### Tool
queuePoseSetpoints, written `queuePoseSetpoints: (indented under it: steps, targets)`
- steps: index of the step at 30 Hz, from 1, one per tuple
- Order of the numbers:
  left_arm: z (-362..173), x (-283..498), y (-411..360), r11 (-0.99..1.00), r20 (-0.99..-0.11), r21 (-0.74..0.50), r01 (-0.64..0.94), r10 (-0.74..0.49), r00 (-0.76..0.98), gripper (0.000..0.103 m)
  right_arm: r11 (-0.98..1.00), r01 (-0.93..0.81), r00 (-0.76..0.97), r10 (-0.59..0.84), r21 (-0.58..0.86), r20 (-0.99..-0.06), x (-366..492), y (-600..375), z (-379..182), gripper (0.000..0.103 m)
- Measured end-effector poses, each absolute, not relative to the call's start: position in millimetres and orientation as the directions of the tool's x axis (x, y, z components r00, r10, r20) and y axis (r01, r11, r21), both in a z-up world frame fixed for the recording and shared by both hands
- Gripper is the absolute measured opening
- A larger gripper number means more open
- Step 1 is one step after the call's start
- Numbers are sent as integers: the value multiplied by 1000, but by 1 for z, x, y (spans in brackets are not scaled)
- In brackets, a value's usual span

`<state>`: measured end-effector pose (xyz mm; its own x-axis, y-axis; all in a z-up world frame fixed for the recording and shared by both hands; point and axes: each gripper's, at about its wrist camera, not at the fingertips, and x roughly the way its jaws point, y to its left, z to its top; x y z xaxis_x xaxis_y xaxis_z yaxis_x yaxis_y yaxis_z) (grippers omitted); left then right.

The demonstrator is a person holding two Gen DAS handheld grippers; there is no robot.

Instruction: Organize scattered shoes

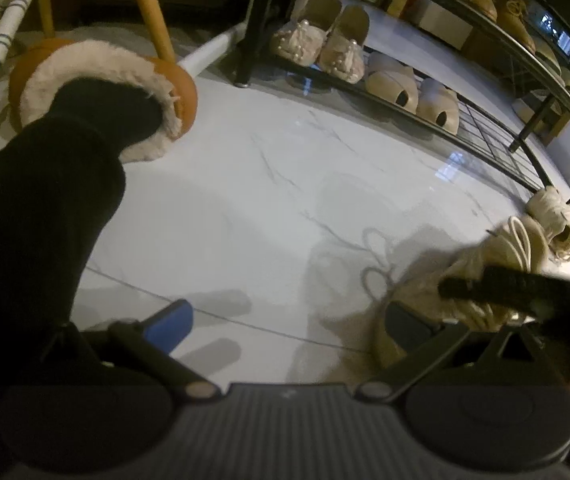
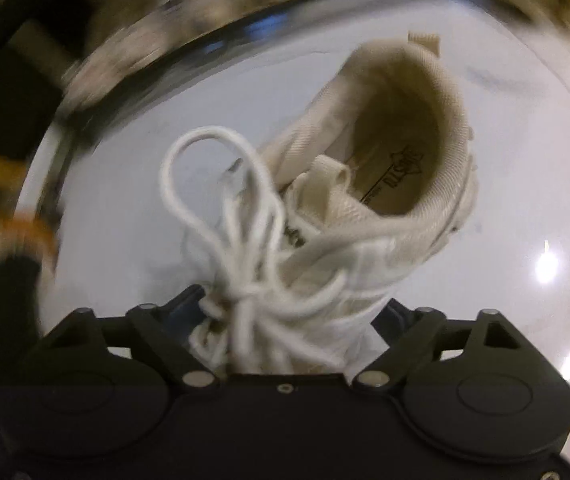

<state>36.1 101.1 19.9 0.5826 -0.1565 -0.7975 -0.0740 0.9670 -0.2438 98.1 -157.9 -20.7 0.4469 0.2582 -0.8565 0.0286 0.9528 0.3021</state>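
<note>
Between the fingers of the right gripper (image 2: pixel 289 312) sits the laced forefoot of a white sneaker (image 2: pixel 369 184); the jaws are closed against its two sides, with the bow of the laces (image 2: pixel 221 208) spilling up over the near end and the heel opening pointing away from the camera. The left wrist view shows the same shoe (image 1: pixel 485 276) with the black right gripper (image 1: pixel 517 288) across it, clear of or just above the marble floor (image 1: pixel 245 184), and its shadow lying to the left. A second white sneaker (image 1: pixel 561 220) rests on the floor just beyond it, near the foot of the shoe rack (image 1: pixel 485 128).

The left gripper (image 1: pixel 285 324) hangs over bare floor with its fingers wide apart and nothing between them.

Judging by the grip and the blur around the shoe in the right wrist view, the step in hand is carrying this sneaker. Whether it was just taken up or is about to be set down cannot be told. Setting it away would call for an open place on the rack; the lower shelf carries two pairs of slippers (image 1: pixel 321 44) at its left and bare grid to the right of them.

Both grippers point forward and down at the floor, the right one low beside the left. A fur-lined orange slipper (image 1: pixel 101 80) on a dark-clad foot stands at the left.
</note>
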Motion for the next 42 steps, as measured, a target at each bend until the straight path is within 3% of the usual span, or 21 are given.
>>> queuePoseSetpoints:
  steps: [3,5,7,11,14,17,21,25,29,36,39,42]
  targets:
    - [19,36,99,968,-799,-244,-67,-161,580,102,945,-257,396,296,204,-869,91,-156,-10,83]
    - [19,36,98,968,-801,-241,-65,-161,577,102,941,-298,397,275,160,-876,85,-160,-4,90]
    - [19,36,97,968,-802,-241,-65,-161,575,102,959,-229,452,257,167,-854,81,-171,5,102]
    - [18,36,97,969,-806,-237,-68,-157,571,102,935,29,531,286,354,-798,81,-191,6,103]
    - [15,36,98,970,-815,-230,-77,-149,560,102,911,179,523,232,372,-820,89,-185,-14,103]
    - [14,37,100,970,-819,-229,-87,-143,556,102,923,181,498,212,341,-841,94,-160,-30,103]
    - [12,38,103,965,-823,-242,-101,-149,548,102,986,7,507,139,165,-851,87,-117,-35,100]
    - [11,38,101,967,-825,-240,-90,-154,543,102,972,-85,548,229,218,-805,92,-114,-29,91]
    - [12,39,99,971,-823,-229,-69,-155,546,102,968,-55,533,236,245,-812,111,-120,-18,100]
    - [25,37,80,976,-797,-219,-1,-178,578,102,961,-99,548,270,259,-792,93,-209,65,103]
    - [51,42,47,977,-755,-192,91,-206,623,102,964,0,596,215,267,-774,64,-291,119,103]
    - [54,61,-31,949,-697,-62,309,-263,667,102,914,195,657,149,357,-739,24,-377,159,103]
